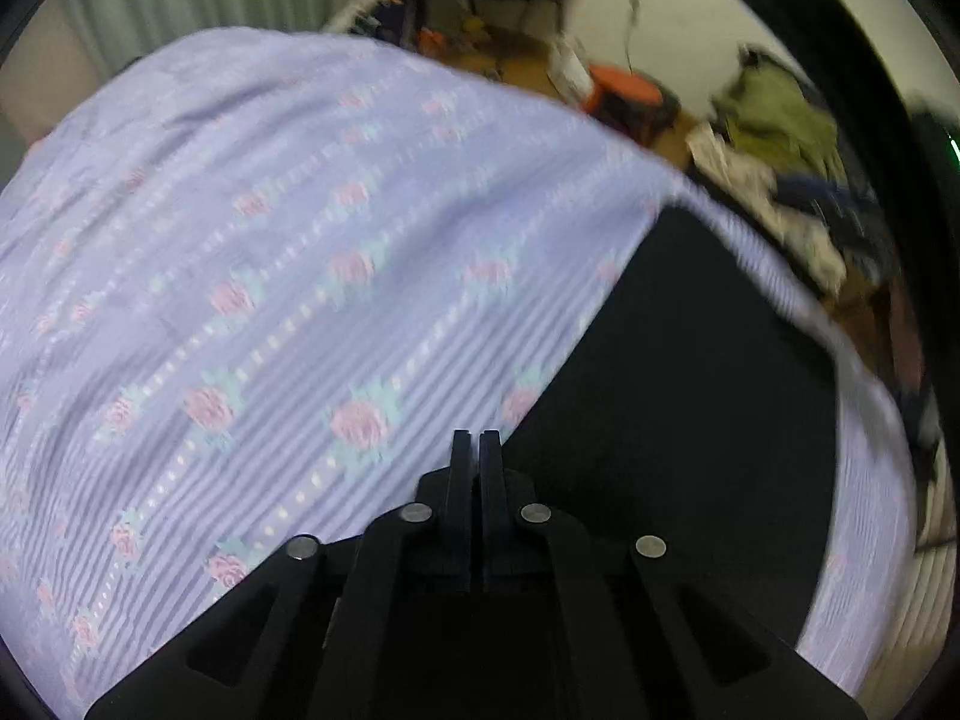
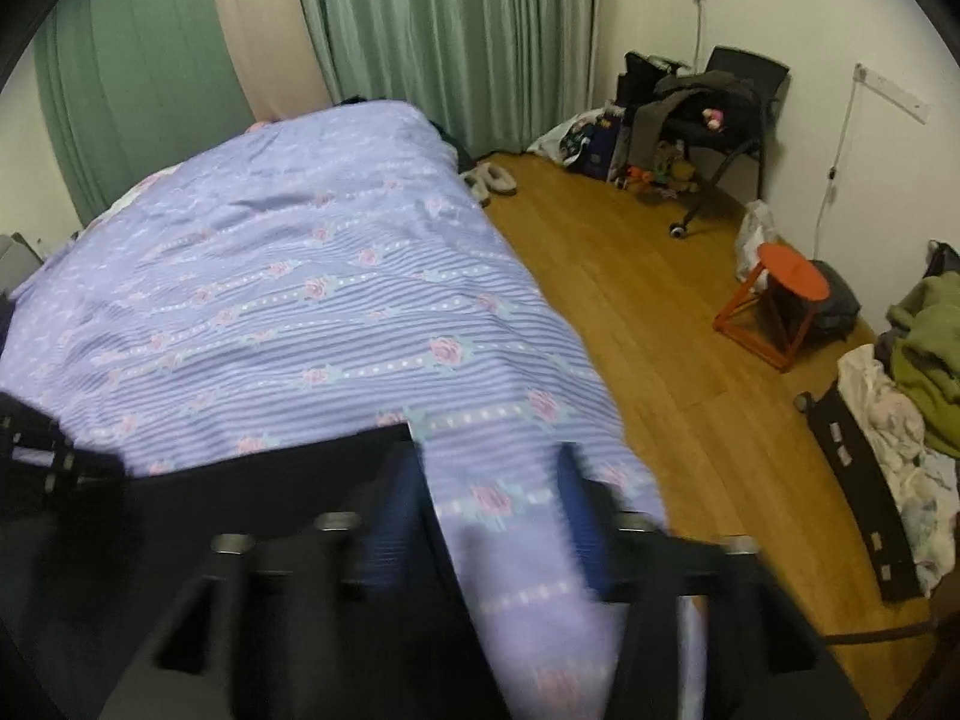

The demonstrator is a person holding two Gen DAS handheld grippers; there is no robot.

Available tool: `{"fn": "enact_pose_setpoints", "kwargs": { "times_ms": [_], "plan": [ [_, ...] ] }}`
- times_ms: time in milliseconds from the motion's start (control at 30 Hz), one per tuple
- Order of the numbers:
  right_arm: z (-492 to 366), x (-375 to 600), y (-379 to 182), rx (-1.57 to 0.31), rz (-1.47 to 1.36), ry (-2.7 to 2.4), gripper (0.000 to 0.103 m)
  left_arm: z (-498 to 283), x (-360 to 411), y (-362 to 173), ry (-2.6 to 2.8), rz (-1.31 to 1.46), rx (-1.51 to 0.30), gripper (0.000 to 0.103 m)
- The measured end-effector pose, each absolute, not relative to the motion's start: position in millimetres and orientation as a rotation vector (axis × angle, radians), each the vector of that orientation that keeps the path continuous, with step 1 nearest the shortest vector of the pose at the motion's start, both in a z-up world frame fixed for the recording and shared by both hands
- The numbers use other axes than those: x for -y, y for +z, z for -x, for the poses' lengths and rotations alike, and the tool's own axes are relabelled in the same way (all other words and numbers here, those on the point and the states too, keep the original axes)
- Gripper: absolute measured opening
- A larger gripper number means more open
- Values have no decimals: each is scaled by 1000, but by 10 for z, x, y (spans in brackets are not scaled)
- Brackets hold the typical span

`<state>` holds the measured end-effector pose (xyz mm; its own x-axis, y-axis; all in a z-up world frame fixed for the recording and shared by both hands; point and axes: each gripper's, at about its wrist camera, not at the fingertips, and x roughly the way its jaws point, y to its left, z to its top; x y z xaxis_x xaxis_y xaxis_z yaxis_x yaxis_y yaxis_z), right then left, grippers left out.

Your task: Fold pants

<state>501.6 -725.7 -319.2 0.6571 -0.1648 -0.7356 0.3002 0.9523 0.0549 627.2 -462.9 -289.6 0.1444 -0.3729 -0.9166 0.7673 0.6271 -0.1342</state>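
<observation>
Lying flat, black pants (image 1: pixel 690 390) are seen just ahead and to the right of the left gripper (image 1: pixel 476 433), spread on a lilac bedspread (image 1: pixel 270 240) (thin stripes, pink roses, dotted white bands). The left gripper's two fingers are pressed together; whether any fabric edge is pinched at the tips cannot be told. Nothing stands in its way ahead, only bedspread.

From the right wrist view, the right gripper (image 2: pixel 492 450) is shown with its two blurred blue-padded fingers apart, nothing between them but bedspread behind. A straight dark edge of the pants (image 2: pixel 270 468) is seen just left of its left finger.

Right of that gripper, beyond the bed edge, a wooden plank floor (image 2: pixel 630 300) is visible. On it: one orange stool (image 2: pixel 780 294) with a round top and angular frame, one dark wheeled chair (image 2: pixel 726 114) piled with clothes, and a pair of grey slippers (image 2: pixel 489 180) by the bed. One soft heap of olive and pale laundry (image 2: pixel 912 372) is seen far right. Pleated green curtains (image 2: pixel 432 30) hang well ahead.
</observation>
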Motion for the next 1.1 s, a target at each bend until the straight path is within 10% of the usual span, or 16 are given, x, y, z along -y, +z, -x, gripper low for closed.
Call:
{"fn": "enact_pose_setpoints", "kwargs": {
  "times_ms": [200,1000,1100],
  "plan": [
    [-4292,7162,-3053,-778,-233,-286,72,-5777,4546,-2347,-767,-281,-957,43],
    [-4151,7233,-4233,-779,-810,-89,73,-4301,4124,-2986,-489,-75,-1083,57],
    [-4159,7284,-4107,-746,-860,-71,55,-4336,4112,-3032,-474,-63,-1085,57]
  ]
}}
